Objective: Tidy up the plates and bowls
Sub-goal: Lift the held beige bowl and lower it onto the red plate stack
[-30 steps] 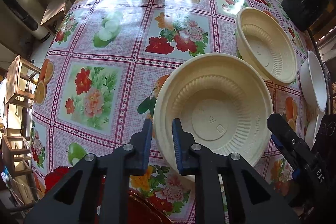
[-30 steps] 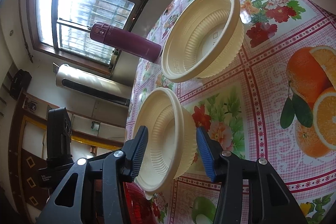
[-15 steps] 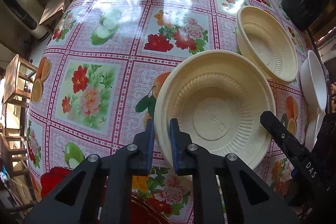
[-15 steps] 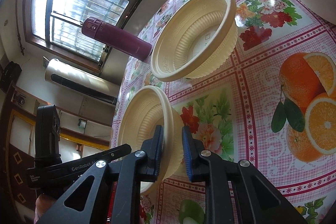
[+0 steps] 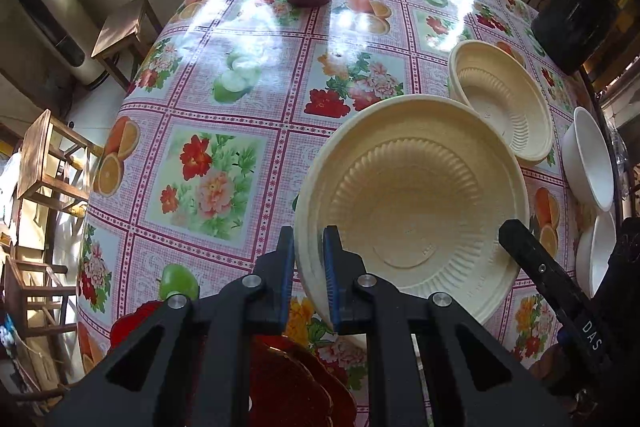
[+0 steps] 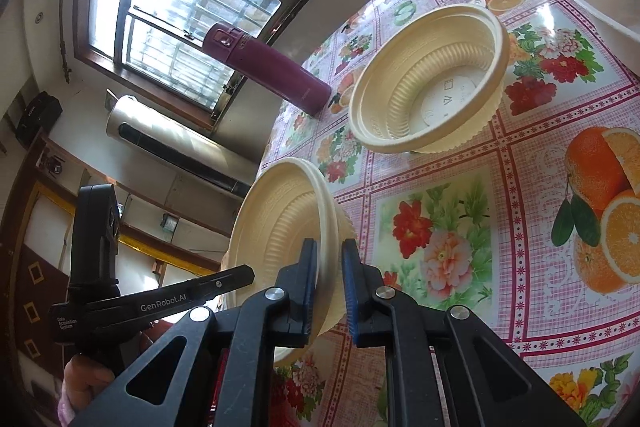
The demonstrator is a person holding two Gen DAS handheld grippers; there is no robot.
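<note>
Both tools grip 1 cream bowl [image 5: 412,211] at lower center: the left gripper [image 5: 308,279] pinches its left rim, the right gripper [image 6: 330,287] its opposite rim, with a second cream bowl [image 6: 428,83] at upper right on the tablecloth [image 5: 224,95].

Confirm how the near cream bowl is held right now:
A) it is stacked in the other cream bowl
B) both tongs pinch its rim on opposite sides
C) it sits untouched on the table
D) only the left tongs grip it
B: the left tongs and the right tongs each pinch the near cream bowl by its rim, opposite each other.
</note>
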